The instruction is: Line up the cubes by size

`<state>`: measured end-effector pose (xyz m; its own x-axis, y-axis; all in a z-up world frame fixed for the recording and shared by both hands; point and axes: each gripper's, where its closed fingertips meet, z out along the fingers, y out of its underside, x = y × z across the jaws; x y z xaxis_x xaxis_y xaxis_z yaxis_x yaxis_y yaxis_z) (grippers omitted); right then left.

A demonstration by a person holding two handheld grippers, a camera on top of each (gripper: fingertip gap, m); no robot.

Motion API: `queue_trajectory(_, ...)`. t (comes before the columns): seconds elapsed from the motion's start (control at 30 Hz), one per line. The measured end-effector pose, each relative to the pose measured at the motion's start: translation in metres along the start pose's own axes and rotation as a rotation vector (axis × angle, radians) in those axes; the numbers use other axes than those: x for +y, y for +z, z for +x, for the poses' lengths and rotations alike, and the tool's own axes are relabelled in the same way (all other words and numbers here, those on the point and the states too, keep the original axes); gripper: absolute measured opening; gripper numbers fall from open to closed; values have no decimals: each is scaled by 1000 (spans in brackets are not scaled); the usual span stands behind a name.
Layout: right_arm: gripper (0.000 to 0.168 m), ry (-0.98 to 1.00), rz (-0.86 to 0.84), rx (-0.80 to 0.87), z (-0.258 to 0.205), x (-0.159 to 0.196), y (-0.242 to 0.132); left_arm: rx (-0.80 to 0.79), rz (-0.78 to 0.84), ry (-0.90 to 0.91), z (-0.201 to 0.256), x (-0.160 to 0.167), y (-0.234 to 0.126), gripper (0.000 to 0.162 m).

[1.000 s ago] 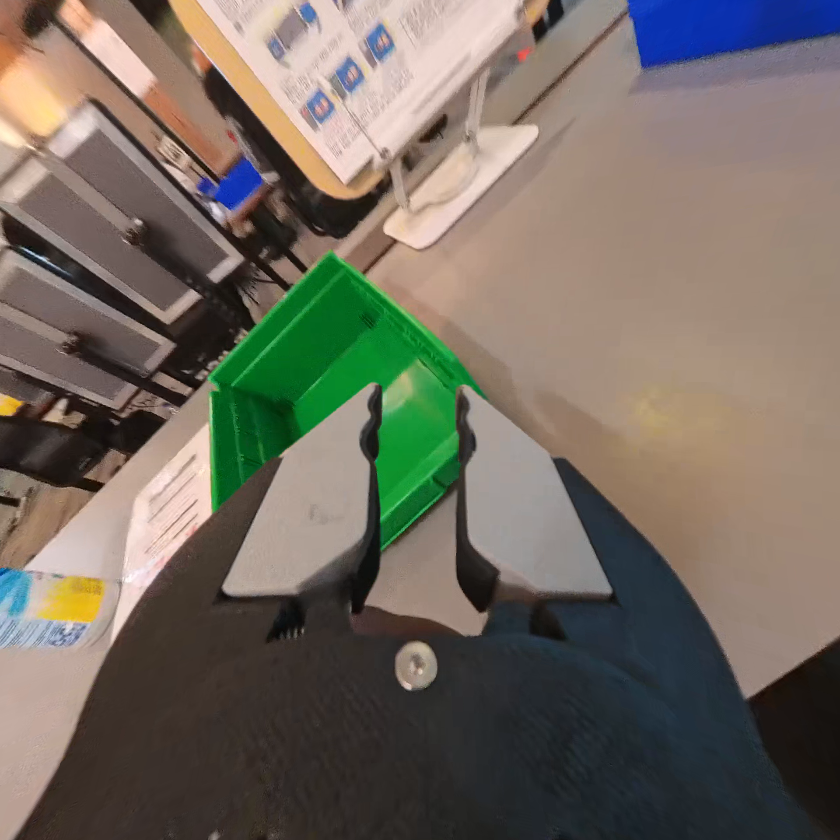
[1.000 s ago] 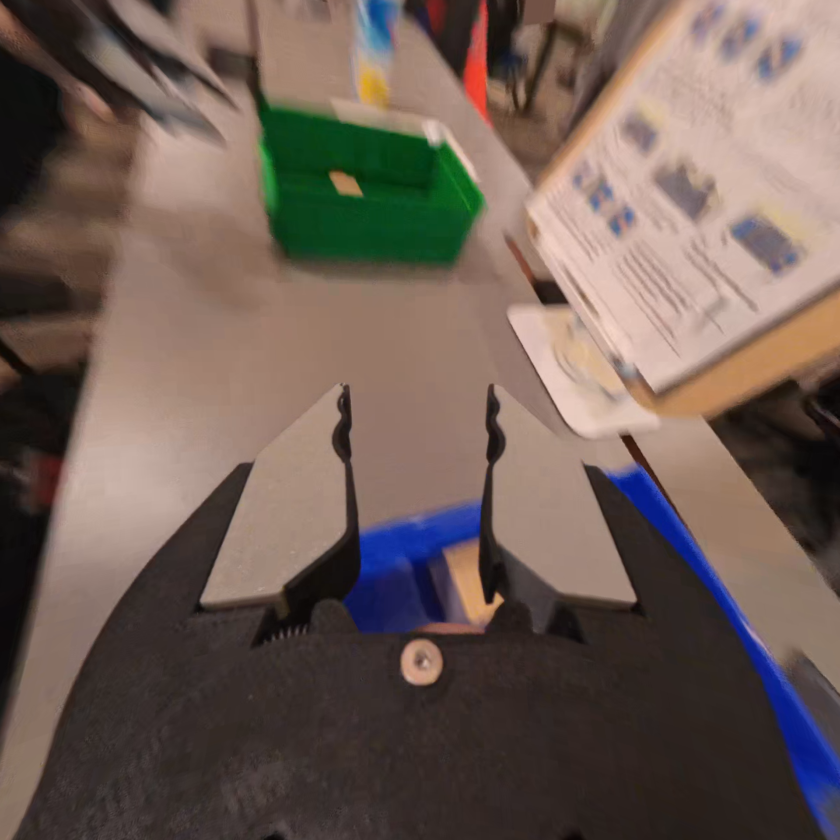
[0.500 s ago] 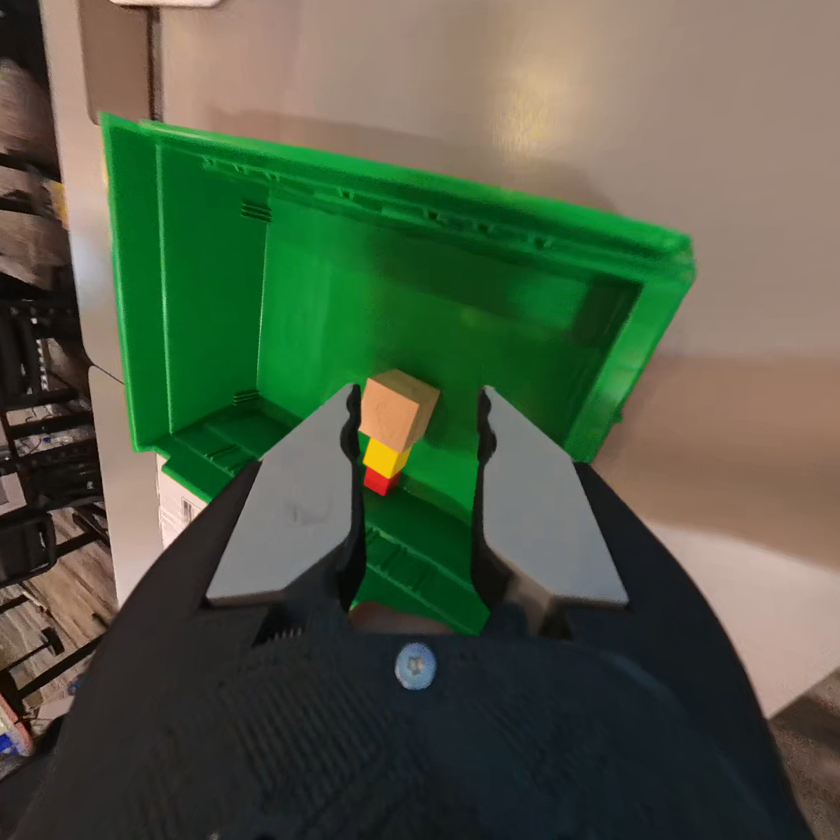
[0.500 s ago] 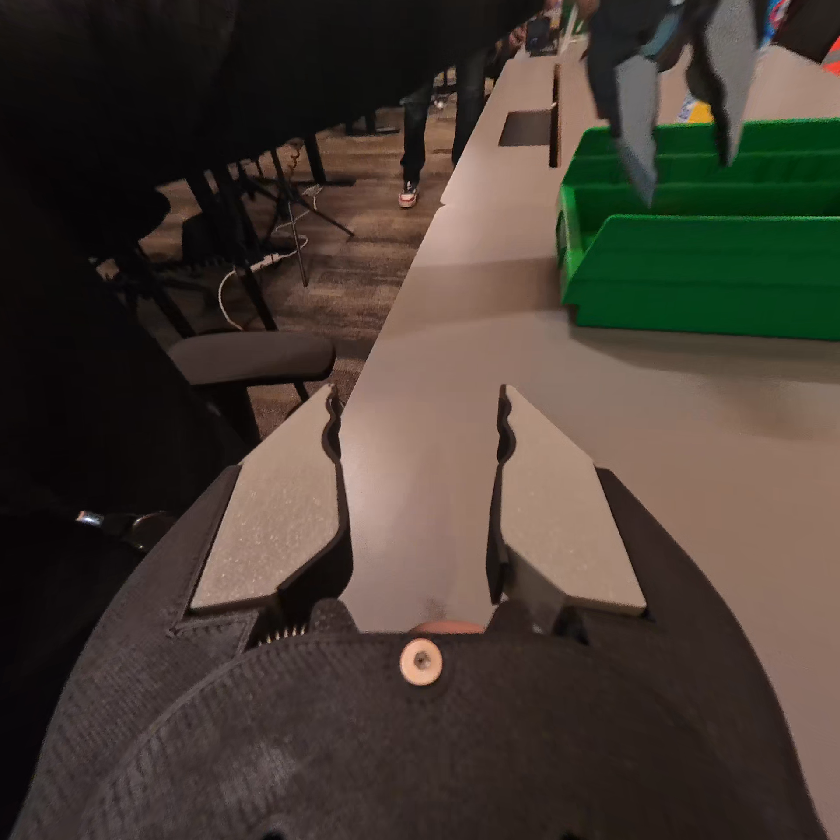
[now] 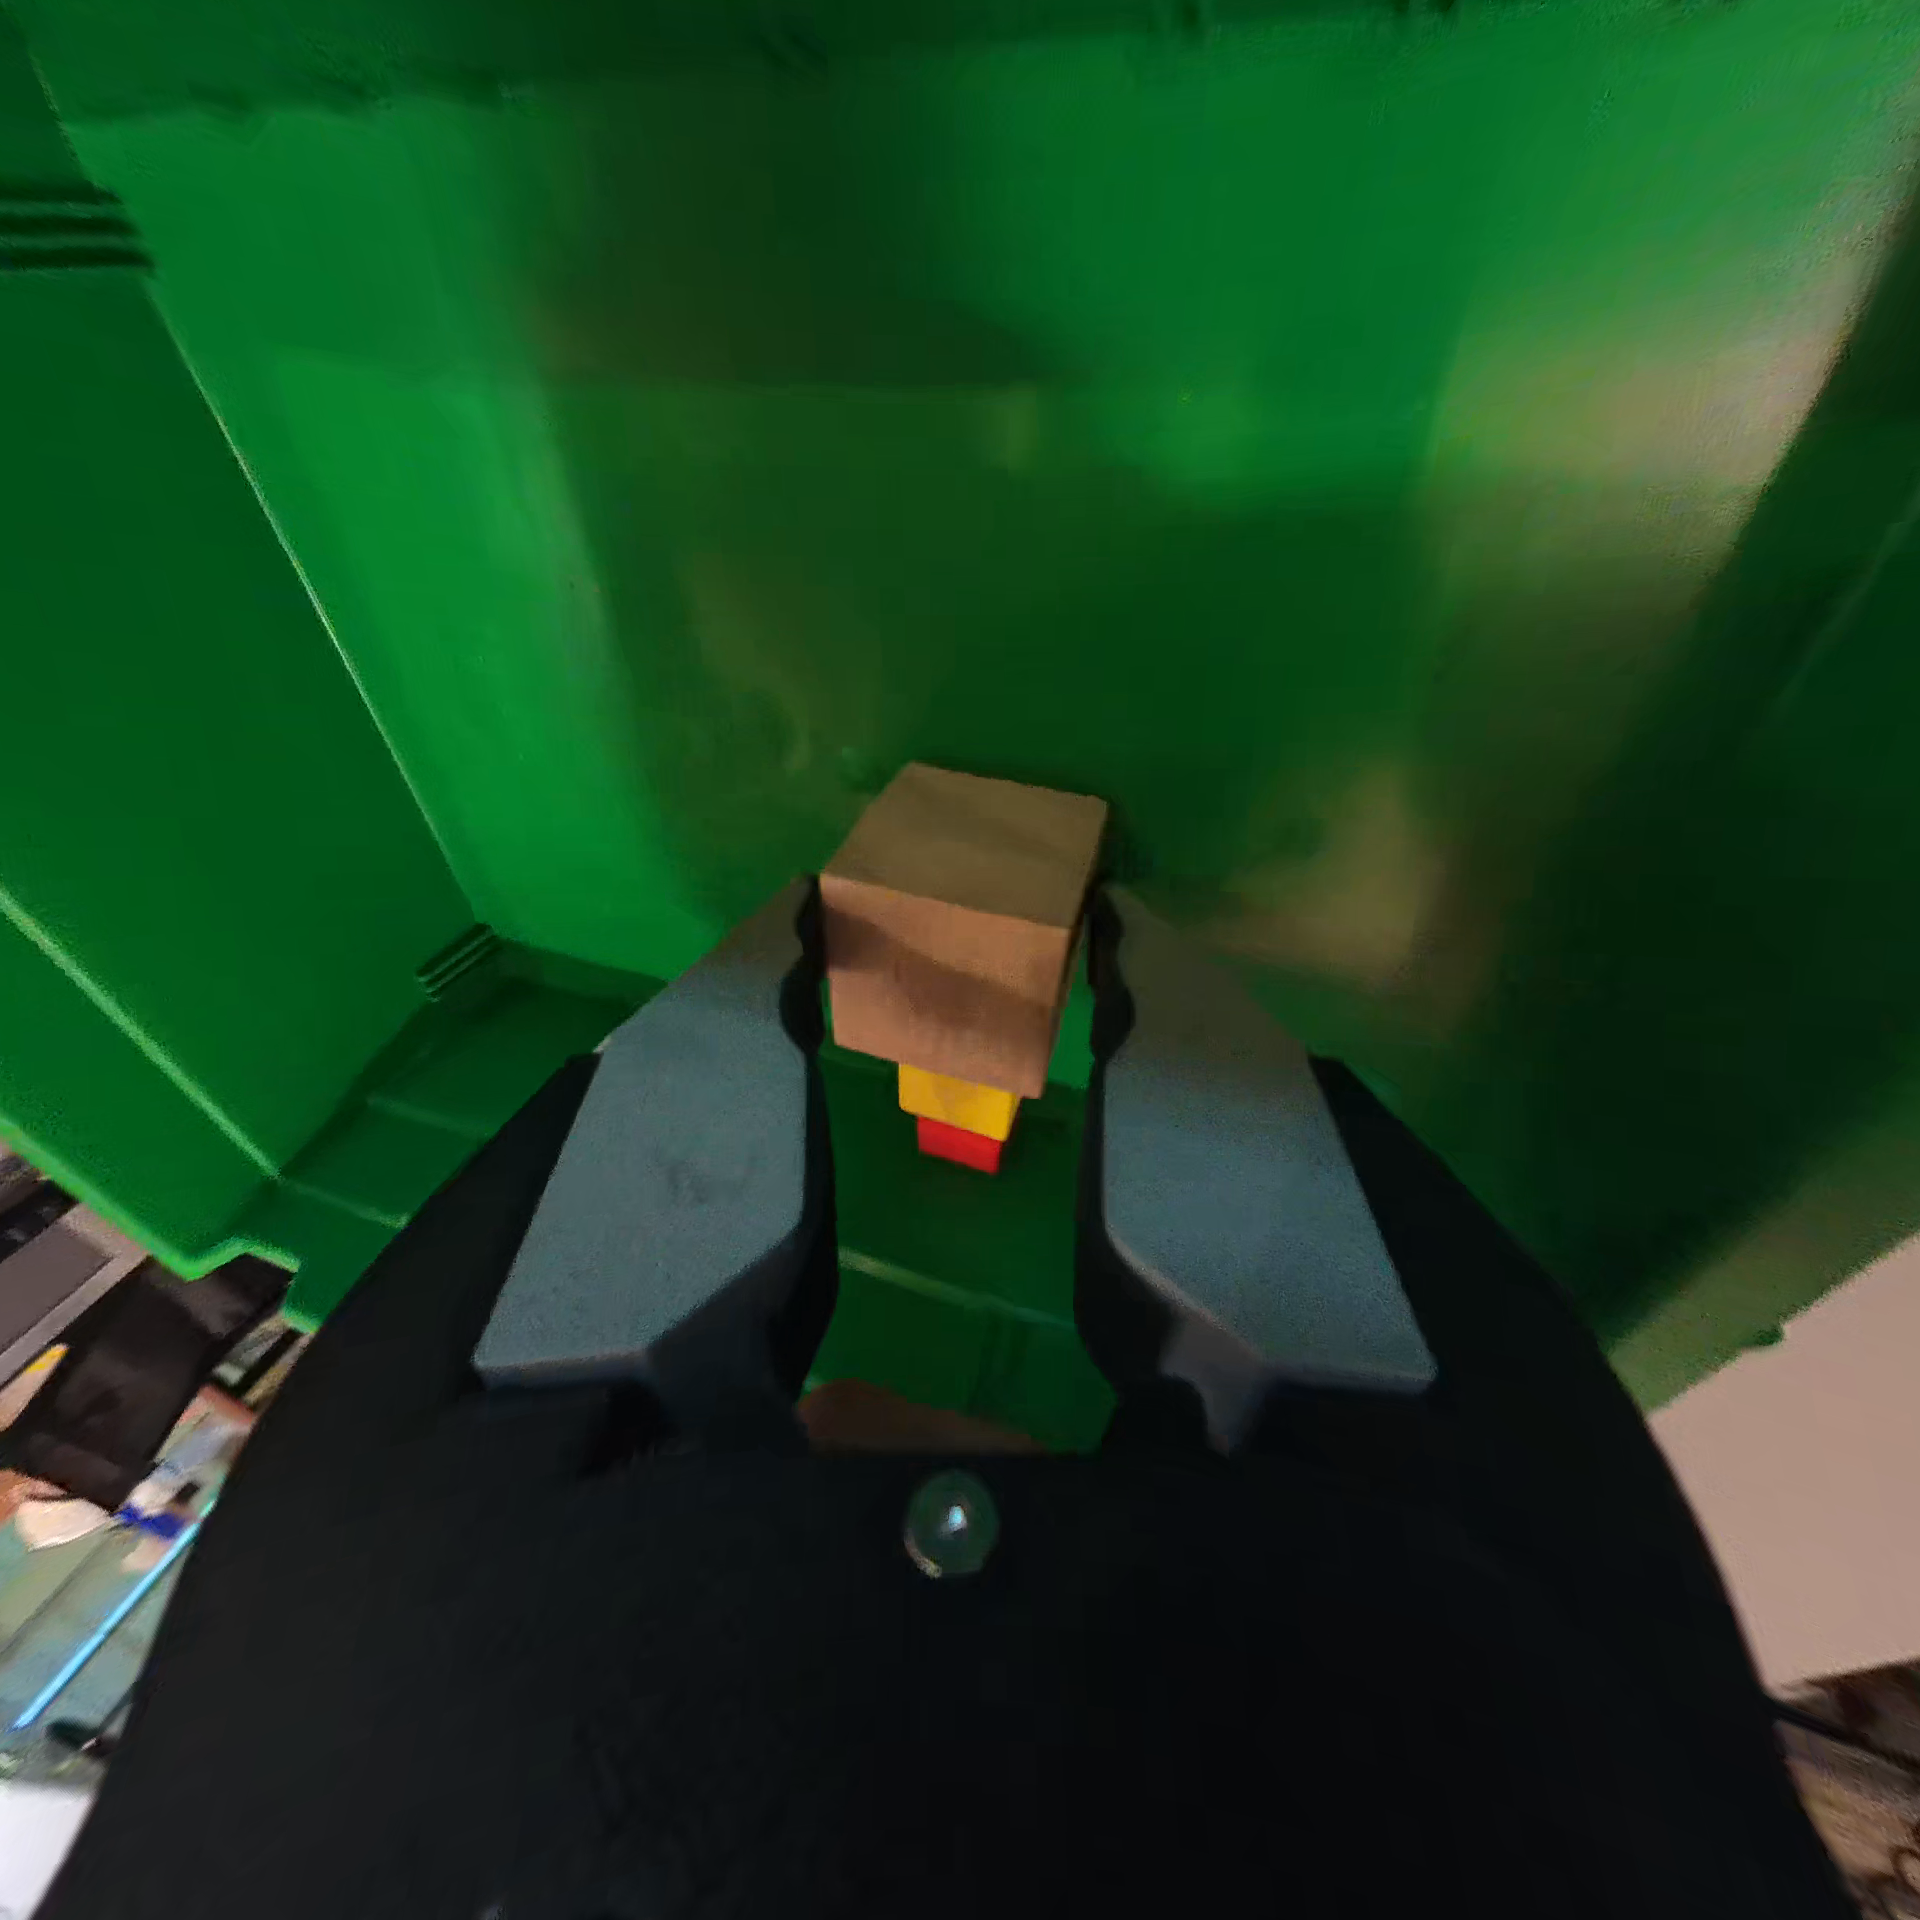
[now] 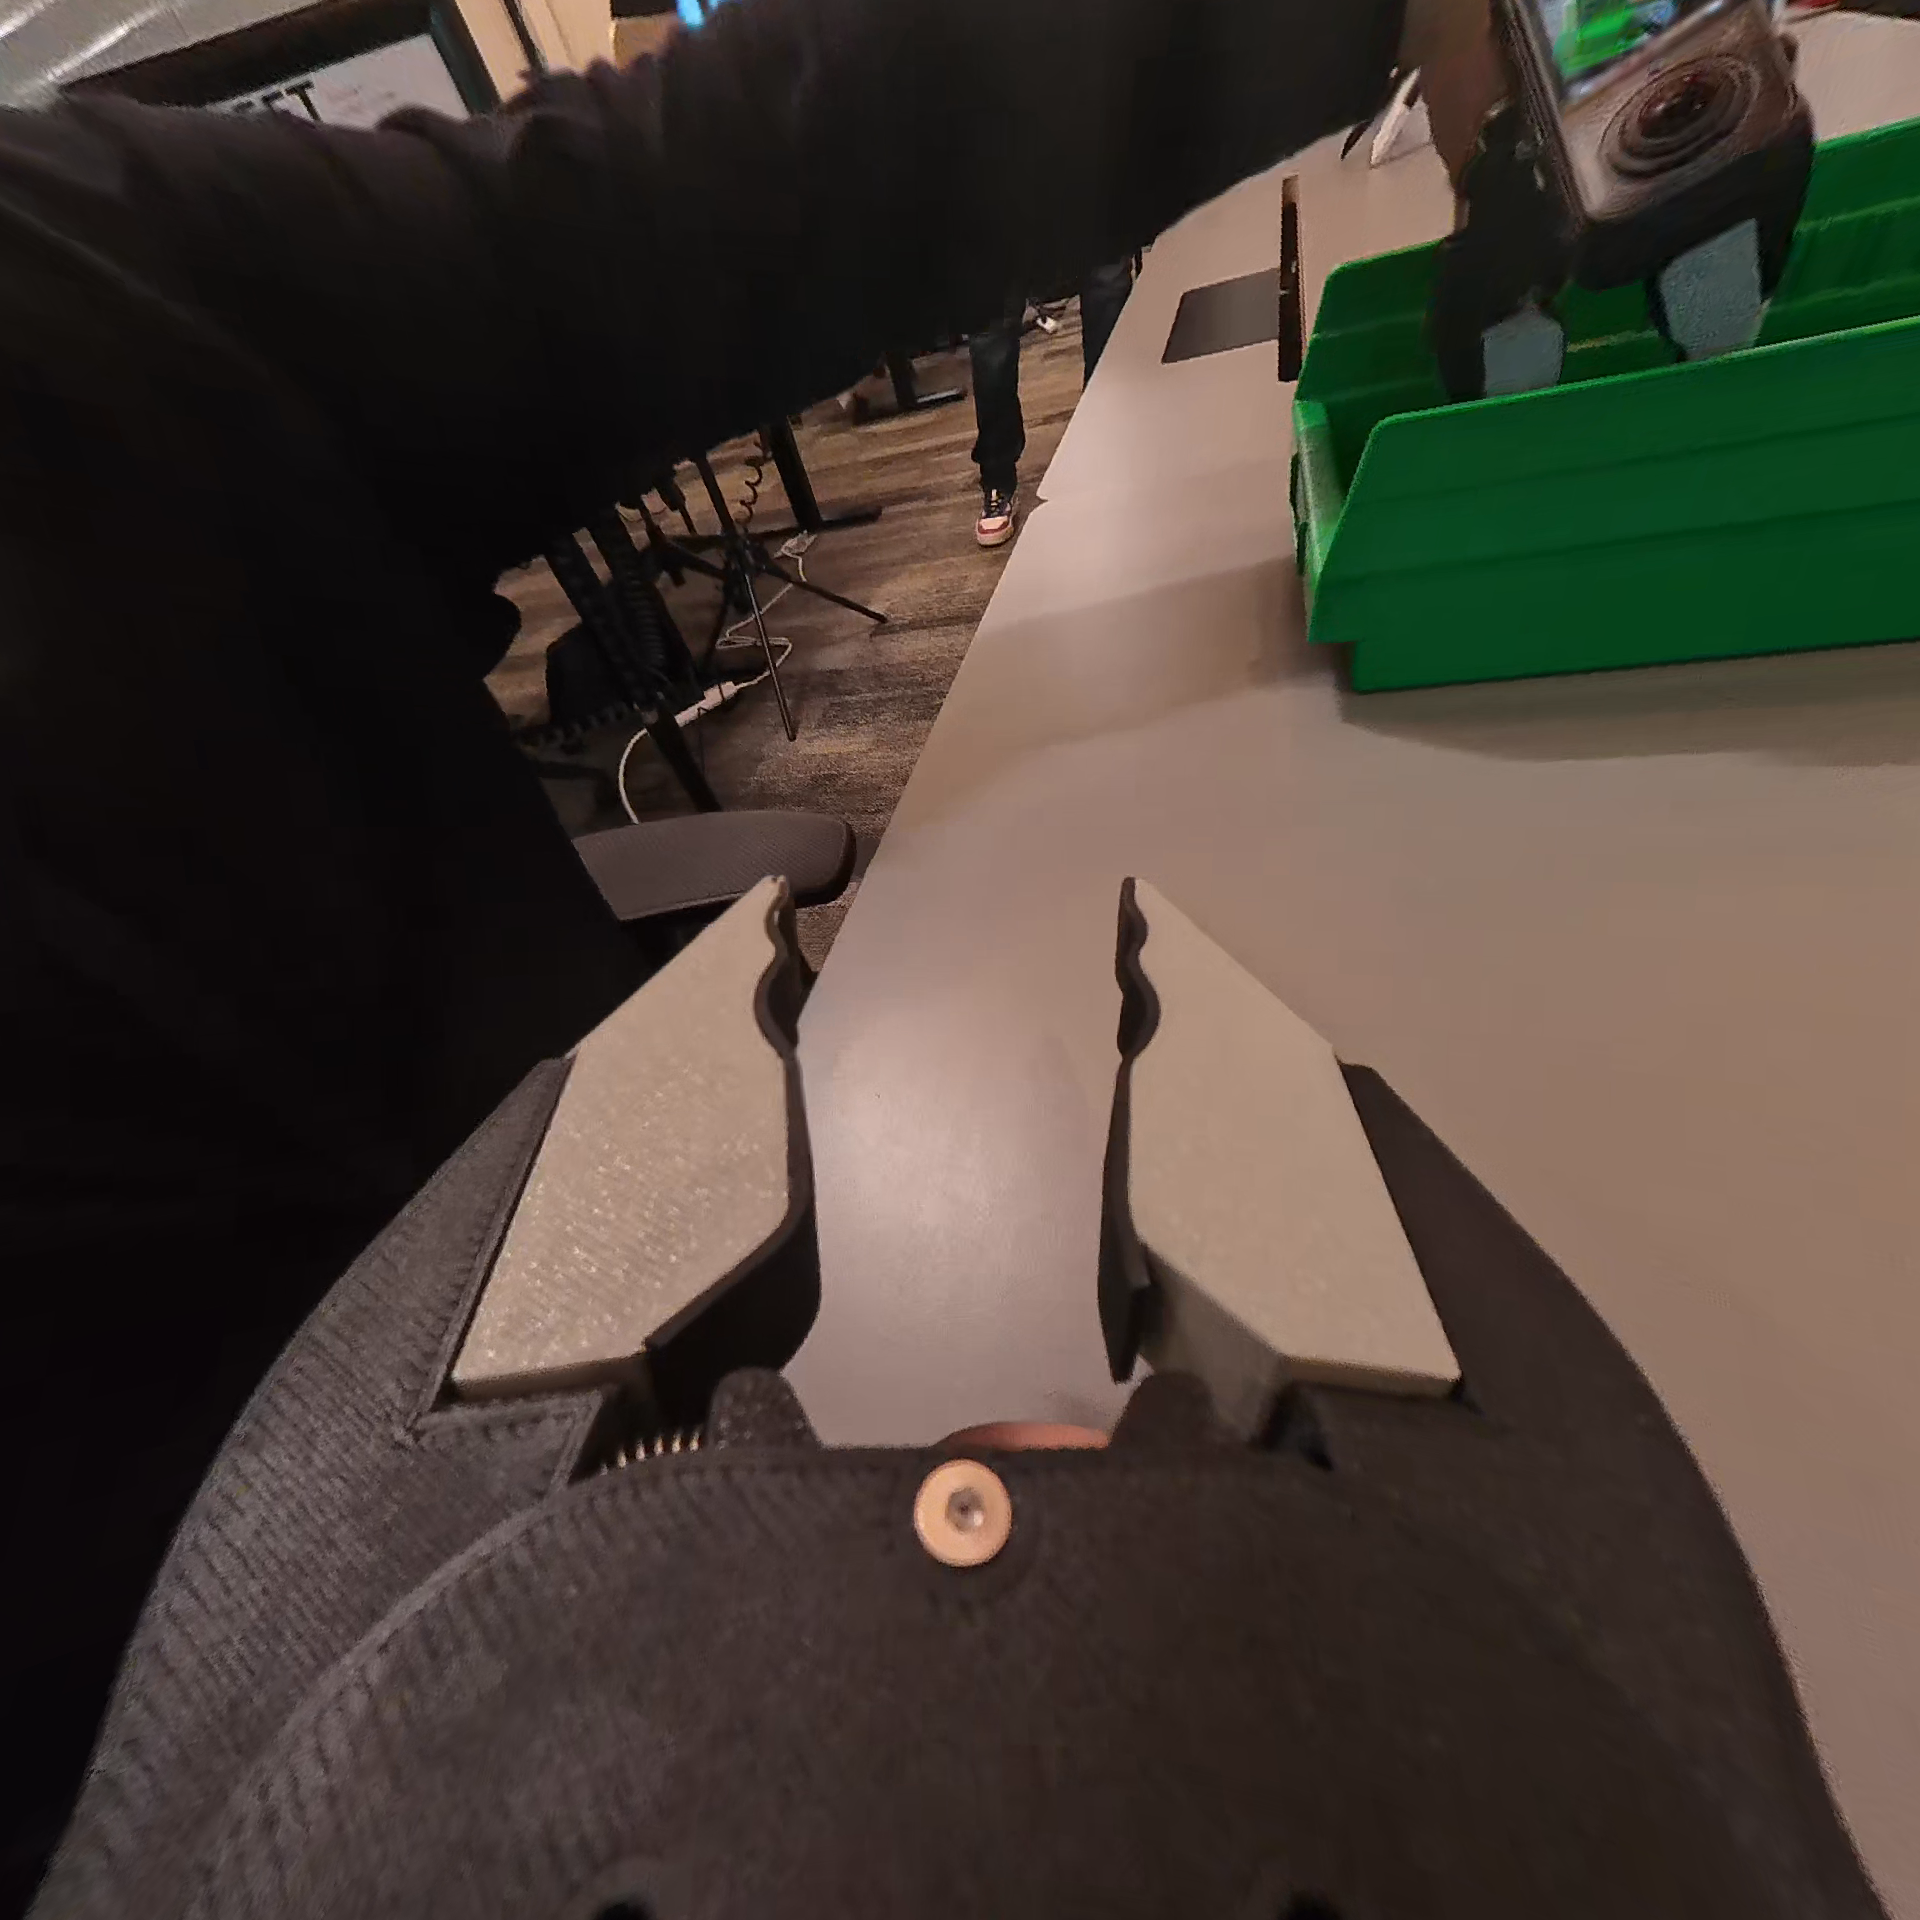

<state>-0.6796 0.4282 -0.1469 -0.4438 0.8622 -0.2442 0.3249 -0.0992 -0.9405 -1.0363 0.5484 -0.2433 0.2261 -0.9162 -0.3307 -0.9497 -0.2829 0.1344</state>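
Observation:
A large tan wooden cube (image 5: 961, 914), a smaller yellow cube (image 5: 956, 1107) and a still smaller red cube (image 5: 958, 1143) sit in a row on the floor of a green bin (image 5: 623, 520). The red cube is nearest me. My left gripper (image 5: 951, 920) is open inside the bin, one fingertip on each side of the tan cube. It also shows in the right wrist view (image 6: 1616, 338), reaching down into the green bin (image 6: 1610, 540). My right gripper (image 6: 951, 914) is open and empty, low over the grey table (image 6: 1351, 935) near its left edge.
A person's dark sleeve (image 6: 520, 260) stretches across the top of the right wrist view toward the bin. A black chair seat (image 6: 717, 862) stands just off the table edge. Stands and cables lie on the floor (image 6: 831, 582) beyond. The bin's walls close in on the left gripper.
My left gripper has dropped into the bin, and its fingertips now straddle the tan cube. My right gripper has swung away from the blue bin and hangs over the bare table.

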Motion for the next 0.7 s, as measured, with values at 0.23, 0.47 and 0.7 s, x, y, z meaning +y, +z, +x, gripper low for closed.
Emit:
queue_trajectory(0.23, 57, 11, 18, 52, 8, -2, -3, -110, 147, -61, -1, -15, -42, 48)
queue_trajectory(0.47, 55, -6, 59, 115, 11, -10, 3, -619, 935, -184, 25, -126, -216, 47)
queue_trajectory(0.7, 58, 53, 99, 161, -8, -21, 8, -788, 1257, -49, 134, -223, -289, 47)
